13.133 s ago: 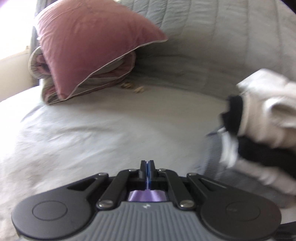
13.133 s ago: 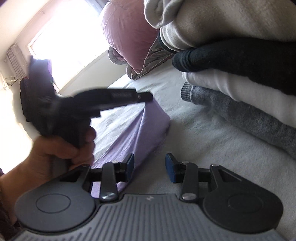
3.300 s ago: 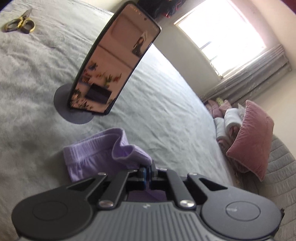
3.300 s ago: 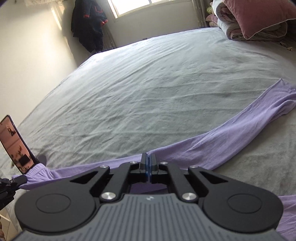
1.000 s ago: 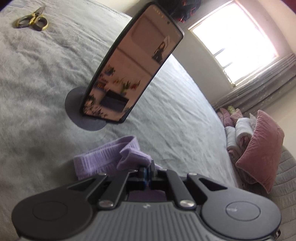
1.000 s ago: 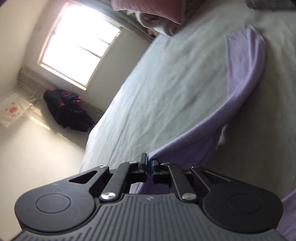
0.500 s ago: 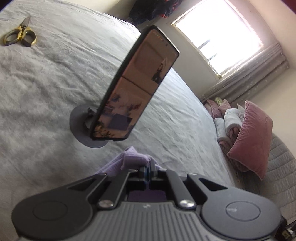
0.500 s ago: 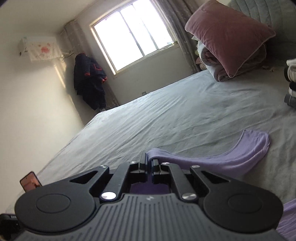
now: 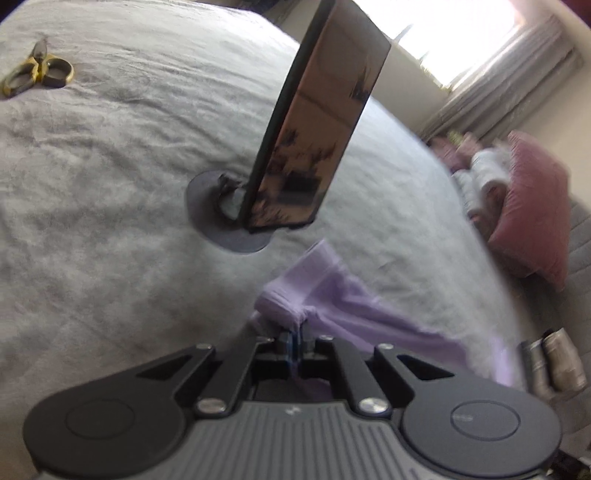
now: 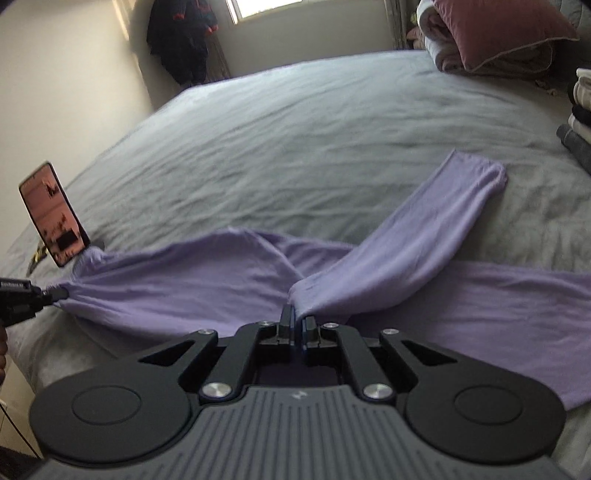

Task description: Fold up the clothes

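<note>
Lilac garment (image 10: pixel 207 280) stretched over the grey bed (image 10: pixel 332 140)

Left gripper (image 9: pixel 294 338) and right gripper (image 10: pixel 297 321) each pinch its cloth (jaws pressed together).

A fold of the lilac garment (image 10: pixel 229 280) is pinched between the closed jaws of the right tool (image 10: pixel 298 325), and one sleeve is laid out toward two o'clock across the grey bed (image 10: pixel 295 129). At nine o'clock the garment's far end is gripped by the left tool (image 10: pixel 55 293), just below a propped phone (image 10: pixel 53 214). A pink pillow (image 10: pixel 495 33) is seen at one o'clock.
</note>
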A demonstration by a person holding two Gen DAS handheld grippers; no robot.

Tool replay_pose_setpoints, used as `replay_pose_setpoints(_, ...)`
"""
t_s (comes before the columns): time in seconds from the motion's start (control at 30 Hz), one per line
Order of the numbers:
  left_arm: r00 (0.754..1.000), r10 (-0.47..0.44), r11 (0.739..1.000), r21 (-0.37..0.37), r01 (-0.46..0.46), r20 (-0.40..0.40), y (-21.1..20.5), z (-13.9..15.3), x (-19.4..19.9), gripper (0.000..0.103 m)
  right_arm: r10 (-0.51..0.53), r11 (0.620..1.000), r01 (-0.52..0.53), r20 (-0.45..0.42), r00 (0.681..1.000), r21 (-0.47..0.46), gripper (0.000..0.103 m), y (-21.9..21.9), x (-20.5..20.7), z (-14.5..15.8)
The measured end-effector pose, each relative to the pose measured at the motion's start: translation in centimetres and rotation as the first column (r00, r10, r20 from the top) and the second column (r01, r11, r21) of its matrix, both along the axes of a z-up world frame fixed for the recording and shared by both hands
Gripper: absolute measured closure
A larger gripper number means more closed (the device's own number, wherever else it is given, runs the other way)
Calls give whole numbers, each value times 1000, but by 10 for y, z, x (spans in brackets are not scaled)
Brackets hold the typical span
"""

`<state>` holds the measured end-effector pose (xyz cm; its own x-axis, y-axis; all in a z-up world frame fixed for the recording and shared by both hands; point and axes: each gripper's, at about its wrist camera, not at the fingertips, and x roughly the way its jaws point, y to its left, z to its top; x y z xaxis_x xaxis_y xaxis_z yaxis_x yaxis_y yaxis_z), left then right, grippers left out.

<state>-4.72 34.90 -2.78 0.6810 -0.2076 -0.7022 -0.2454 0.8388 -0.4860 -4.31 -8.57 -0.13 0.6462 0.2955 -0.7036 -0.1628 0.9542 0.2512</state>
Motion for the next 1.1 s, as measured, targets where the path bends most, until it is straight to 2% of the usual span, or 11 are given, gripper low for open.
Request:
replay_pose_setpoints(0.07, 999, -3, 999, 42, 5, -47, -4, -3, 1, 97, 19, 999, -21, -61, 998, -31, 98, 5, 1, -12)
replay_pose_setpoints(0.13, 998, -2, 998, 66, 6, -61, -7, -2, 1, 95, 17, 999, -21, -90, 996, -47, 97, 7, 1, -18)
replay_pose_setpoints(0.23, 998, 9, 995, 95, -3, -62, -10, 8, -4, 89, 13, 1000, -16, -107, 994, -26, 87, 5, 1, -13)
replay_pose_setpoints(0.3, 998, 15, 989, 147, -6, -57, -15, 17, -9, 66, 7, 1000, -7, -108, 994, 3, 80, -1, 1, -4)
replay_pose_setpoints(0.33, 999, 16, 983, 181, -7, -52, -17, 21, -12, 62, 4, 1000, -3, -100, 995, 1, 74, -4, 1, 0)
replay_pose_setpoints(0.37, 999, 15, 979, 205, -5, -45, -20, 25, -14, 62, 0, 1000, 0, -91, 996, -2, 70, -8, 1, 4)
replay_pose_setpoints(0.5, 1000, -1, 967, 256, 5, -17, -29, 37, -18, 59, -26, 1000, 26, -74, 997, 0, 69, -23, 8, 15)
replay_pose_setpoints(0.6, 999, -38, 968, 247, 38, -6, -40, 40, -17, 58, -56, 998, 59, -82, 995, 31, 69, -33, 21, 15)
replay_pose_setpoints(0.83, 986, -166, 976, 148, 163, 11, -82, 44, 7, 55, -99, 990, 104, -55, 994, 91, 69, -49, 53, 4)
replay_pose_setpoints(0.97, 961, -277, 955, 114, 273, 17, -123, 43, 28, 55, -116, 986, 118, -30, 993, 118, 69, -58, 73, -1)
replay_pose_setpoints(1.1, 915, -403, 915, 48, 401, 19, -168, 35, 50, 55, -150, 979, 152, -20, 988, 136, 69, -65, 97, -6)
